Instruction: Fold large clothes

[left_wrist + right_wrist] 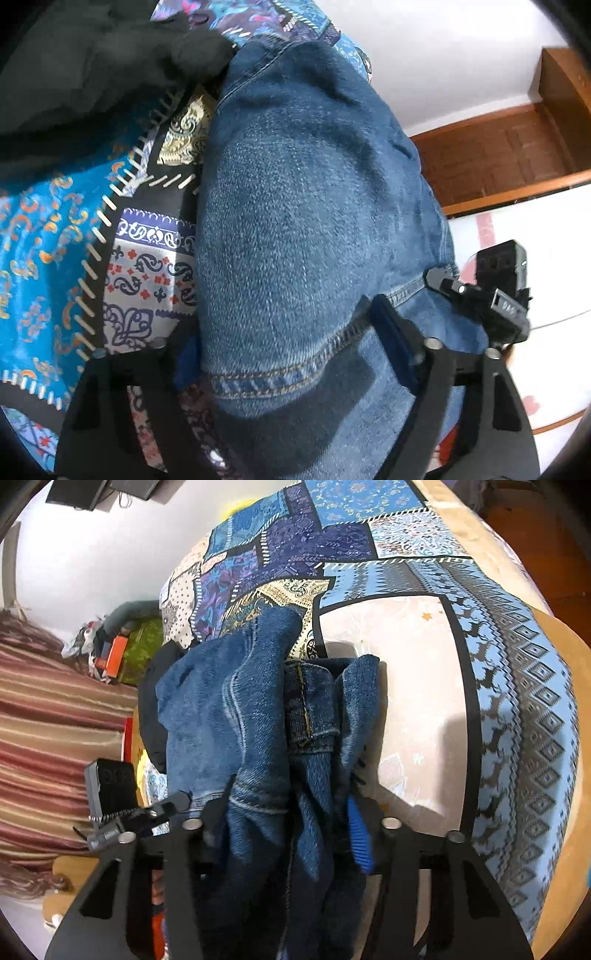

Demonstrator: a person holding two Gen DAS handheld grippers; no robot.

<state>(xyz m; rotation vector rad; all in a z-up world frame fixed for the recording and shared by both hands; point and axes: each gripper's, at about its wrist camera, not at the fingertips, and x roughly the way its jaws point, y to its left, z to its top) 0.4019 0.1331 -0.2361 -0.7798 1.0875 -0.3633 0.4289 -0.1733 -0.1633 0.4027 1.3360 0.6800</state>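
Nearest, the right gripper (286, 834) is clamped on a bunched fold of the blue jeans (229, 716); denim hides its left pad, and only the blue pad (358, 836) at 4 o'clock shows. The left gripper (284, 350) straddles a hemmed denim edge (273, 376); whether its pads press it is unclear. The jeans lie on the patchwork bedspread (524, 672), whose edge runs close at 2 o'clock. Farther off, dark cloth (92, 66) covers 10 o'clock; a white wall (443, 55) stands behind.
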